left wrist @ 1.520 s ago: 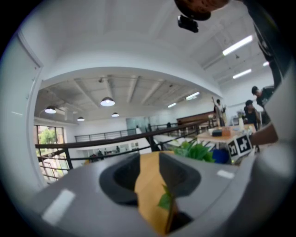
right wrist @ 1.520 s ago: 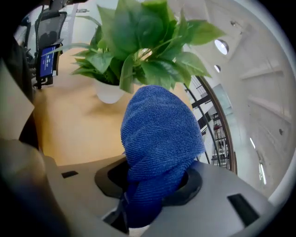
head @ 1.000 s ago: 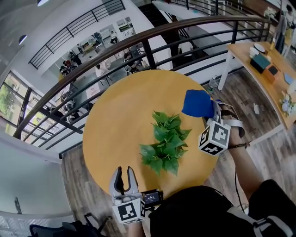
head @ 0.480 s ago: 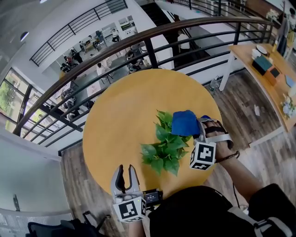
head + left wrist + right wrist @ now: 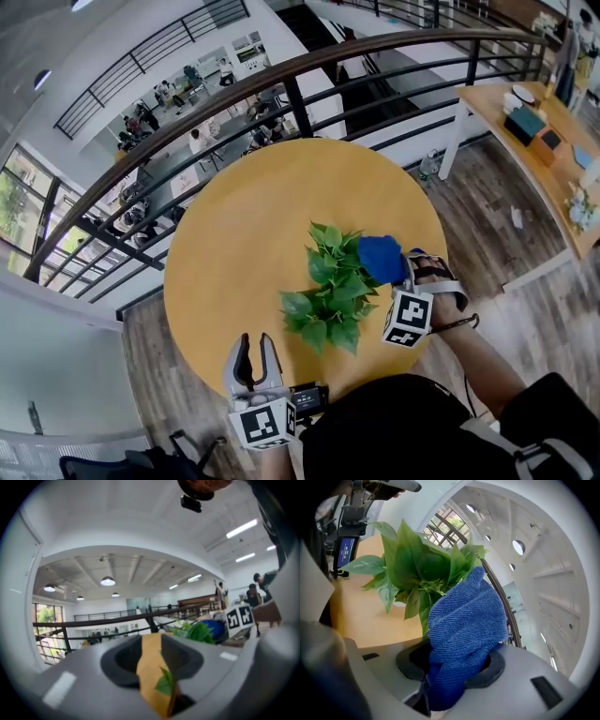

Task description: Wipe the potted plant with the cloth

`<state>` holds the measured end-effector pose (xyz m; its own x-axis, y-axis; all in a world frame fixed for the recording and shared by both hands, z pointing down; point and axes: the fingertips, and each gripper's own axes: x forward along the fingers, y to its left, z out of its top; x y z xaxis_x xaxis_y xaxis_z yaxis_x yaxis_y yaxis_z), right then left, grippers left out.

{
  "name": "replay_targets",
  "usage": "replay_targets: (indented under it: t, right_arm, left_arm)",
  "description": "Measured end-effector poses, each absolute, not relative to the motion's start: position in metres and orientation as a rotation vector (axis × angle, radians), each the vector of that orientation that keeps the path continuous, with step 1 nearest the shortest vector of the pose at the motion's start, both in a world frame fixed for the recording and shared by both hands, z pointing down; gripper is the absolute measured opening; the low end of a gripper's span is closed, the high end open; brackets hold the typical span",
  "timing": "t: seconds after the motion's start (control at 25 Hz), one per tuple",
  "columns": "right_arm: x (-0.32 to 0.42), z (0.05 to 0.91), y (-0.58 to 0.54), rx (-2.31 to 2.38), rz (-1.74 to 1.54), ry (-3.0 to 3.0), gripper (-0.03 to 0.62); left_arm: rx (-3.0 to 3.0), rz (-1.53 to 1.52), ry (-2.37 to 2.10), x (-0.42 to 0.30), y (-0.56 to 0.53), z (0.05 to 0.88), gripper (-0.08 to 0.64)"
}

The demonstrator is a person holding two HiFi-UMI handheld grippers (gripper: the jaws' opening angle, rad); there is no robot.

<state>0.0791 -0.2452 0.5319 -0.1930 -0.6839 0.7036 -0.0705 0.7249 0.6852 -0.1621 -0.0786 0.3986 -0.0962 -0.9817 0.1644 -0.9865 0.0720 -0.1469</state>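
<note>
Potted plant (image 5: 330, 286): upright near centre of round table (image 5: 234, 234), leaves spread.
Cloth (image 5: 381, 259): blue, bunched, touching foliage at 2 o'clock side of plant in head view.
Right gripper (image 5: 401, 274): toward 4 o'clock of table, fingers clenched on cloth, fabric bulging out past them.
Left gripper (image 5: 254, 347): at 7 o'clock rim of table, well apart from plant, fingers released with narrow gap, grasping nothing; only table and 1 leaf seen through gap.
</note>
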Motion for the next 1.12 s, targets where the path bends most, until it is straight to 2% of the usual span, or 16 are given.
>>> replay_targets:
  t: [0.36, 0.56, 0.92, 1.12]
  right_arm:
    - [0.131, 0.575, -0.269, 0.653, -0.45, -1.607, 0.167]
    - [0.153, 0.539, -0.313, 0.799, -0.425, -1.609, 0.167]
    - [0.078, 0.437, -0.354, 0.901, -0.629, -1.747, 0.167]
    - [0.048, 0.481, -0.346, 0.679, -0.737, -1.641, 0.167]
  left_arm:
    - [2.101, 0.343, -2.285, -0.161, -0.08, 0.396, 0.126]
    - [2.092, 0.342, -2.291, -0.162, -0.078, 0.397, 0.126]
    - [2.085, 0.345, -2.297, -0.163, -0.075, 0.395, 0.126]
    - [2.072, 0.34, -2.309, -0.163, -0.074, 0.395, 0.126]
